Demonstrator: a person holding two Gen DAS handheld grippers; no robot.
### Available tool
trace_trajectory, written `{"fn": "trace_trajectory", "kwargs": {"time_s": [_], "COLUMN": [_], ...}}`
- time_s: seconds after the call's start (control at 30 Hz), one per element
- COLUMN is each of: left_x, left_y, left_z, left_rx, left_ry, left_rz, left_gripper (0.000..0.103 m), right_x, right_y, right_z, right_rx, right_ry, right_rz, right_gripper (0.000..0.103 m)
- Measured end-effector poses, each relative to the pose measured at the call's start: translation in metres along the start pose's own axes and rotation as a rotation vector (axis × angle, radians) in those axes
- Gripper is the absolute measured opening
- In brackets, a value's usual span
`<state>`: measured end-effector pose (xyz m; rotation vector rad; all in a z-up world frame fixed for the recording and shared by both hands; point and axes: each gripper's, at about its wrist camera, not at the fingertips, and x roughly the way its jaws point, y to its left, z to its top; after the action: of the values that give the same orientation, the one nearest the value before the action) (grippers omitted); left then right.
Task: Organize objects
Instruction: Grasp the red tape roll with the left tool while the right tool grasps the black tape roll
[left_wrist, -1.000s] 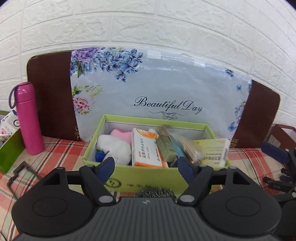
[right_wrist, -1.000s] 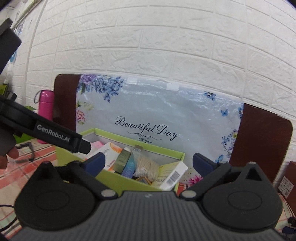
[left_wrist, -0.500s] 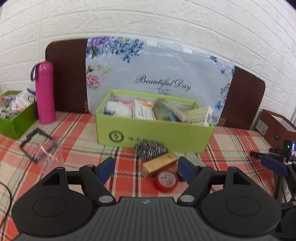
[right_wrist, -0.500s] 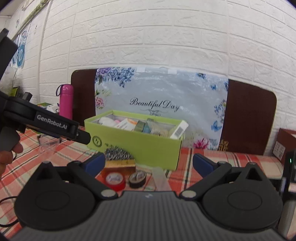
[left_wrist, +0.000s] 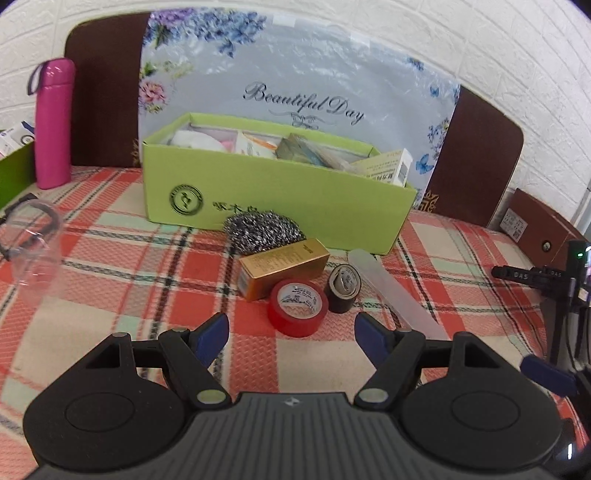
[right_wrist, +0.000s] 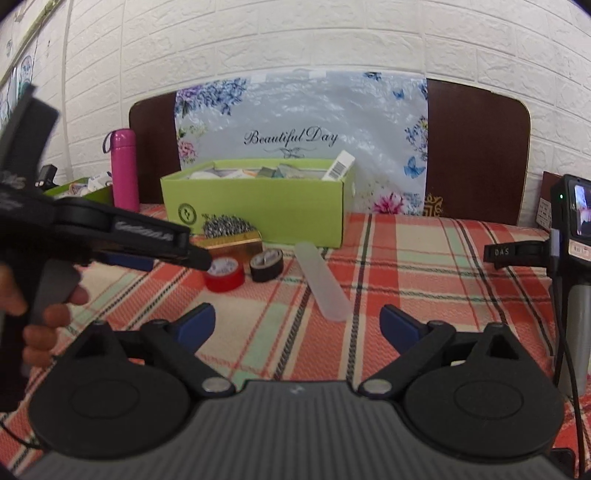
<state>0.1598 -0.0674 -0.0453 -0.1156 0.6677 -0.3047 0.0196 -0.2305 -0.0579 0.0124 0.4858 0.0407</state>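
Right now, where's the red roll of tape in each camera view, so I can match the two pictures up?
Left wrist view: the red tape roll lies centre frame on the plaid cloth, just ahead of the open left gripper, beside the black tape roll.
Right wrist view: it sits left of centre, partly hidden by the left gripper's body.
Shared landmark: the green box behind it.
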Motion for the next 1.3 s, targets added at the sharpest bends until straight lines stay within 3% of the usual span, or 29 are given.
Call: {"fn": "trace_trajectory", "kwargs": {"time_s": [0.13,0.17,0.23,0.37,0.73,0.8,0.83,1.03,1.17,1.3], "left_x": [0.027,0.033,0.042,0.031,-0.014,-0.014,-0.015,-0.018,-0.018,-0.013], "left_y": [-0.002,-0.001,0.003,0.012,0.057,0.059,0.059,0.058,0.053,0.053], "left_z": [0.003,0.004,0.004,0.001,-0.017,-0.017,-0.017,-0.018,-0.019,-0.016], "left_rx": [-0.001,0.0,0.01,0.034,0.019,0.026,0.027,0.022,0.033,0.018], "left_ry": [0.019,0.029,0.061,0.068,0.107,0.11,0.11,0.101,0.075,0.091], "left_rz": [0.01,0.004,-0.024,-0.058,-0.049,-0.049,-0.051,-0.047,-0.02,-0.022], "left_gripper": [0.073,0.068,0.046,0.046,0.046,0.046,0.046,0.046,0.055,0.051], "right_x": [0.007,0.01,0.017,0.038,0.14,0.152,0.153,0.116,0.093,0.087], "right_y": [-0.005,-0.005,-0.004,0.002,0.032,0.034,0.034,0.032,0.032,0.034], "right_z": [0.0,0.0,0.002,0.009,0.043,0.044,0.043,0.026,0.016,0.018], "right_rx": [-0.003,-0.004,-0.011,-0.038,-0.102,-0.104,-0.101,-0.101,-0.095,-0.094], "right_ry": [0.022,0.026,0.031,0.043,0.094,0.127,0.134,0.152,0.149,0.137], "right_rz": [0.007,0.011,0.024,0.045,0.075,0.079,0.078,0.14,0.16,0.155], "right_gripper": [0.084,0.081,0.077,0.064,0.061,0.051,0.034,0.035,0.035,0.035]}}
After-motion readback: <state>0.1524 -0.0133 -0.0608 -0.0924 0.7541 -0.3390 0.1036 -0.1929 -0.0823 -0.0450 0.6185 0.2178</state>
